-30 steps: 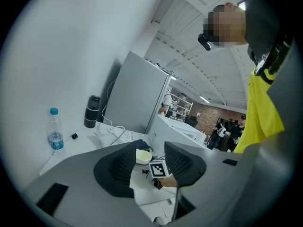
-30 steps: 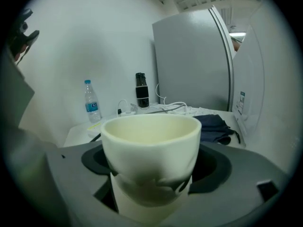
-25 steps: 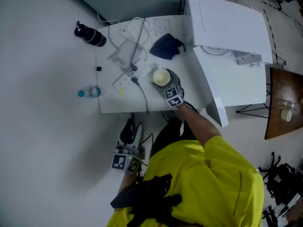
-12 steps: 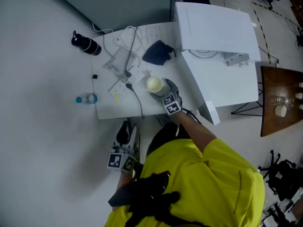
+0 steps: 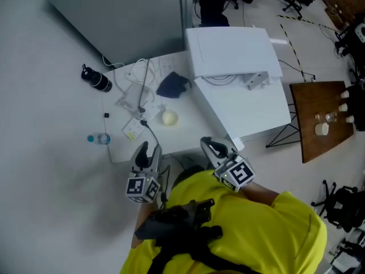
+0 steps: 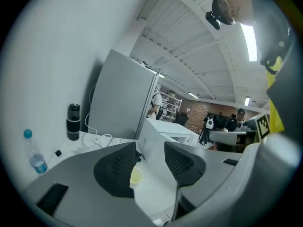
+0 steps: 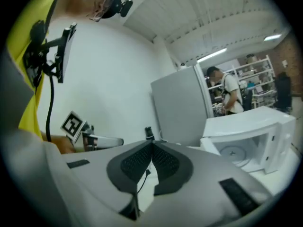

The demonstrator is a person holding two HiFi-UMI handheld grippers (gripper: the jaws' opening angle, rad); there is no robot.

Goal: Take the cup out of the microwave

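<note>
Cup [image 5: 169, 117] sits beside cables [image 5: 142, 93]; right tool [image 5: 210, 146] pressed together, left tool [image 5: 149, 149] spread.

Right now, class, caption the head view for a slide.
Cup on table beside open microwave; left hand-held gripper and right hand-held gripper hover empty.

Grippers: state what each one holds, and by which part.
Nothing is held. The right gripper is shut with nothing between its jaws. The left gripper has its jaws apart and empty. The cup stands free on the table.
</note>
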